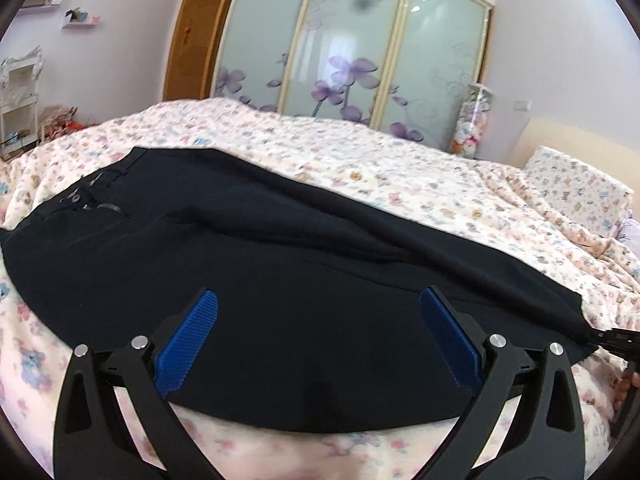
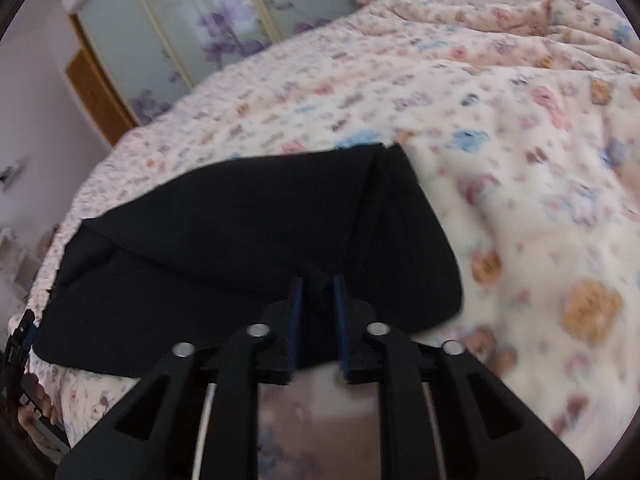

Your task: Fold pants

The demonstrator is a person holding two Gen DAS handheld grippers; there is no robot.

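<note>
Pants (image 1: 280, 264) spread flat on the bed cover (image 1: 360, 160), wardrobe (image 1: 352, 48) behind the bed, pillow (image 1: 576, 188) off to the right, shelves (image 1: 18, 96) far left.

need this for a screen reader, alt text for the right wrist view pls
The right tongs, nearly shut, pinch a bunch of the black fabric pants lying on a cream bedspread printed with teddy bears. A frosted wardrobe with purple flowers stands behind.
</note>
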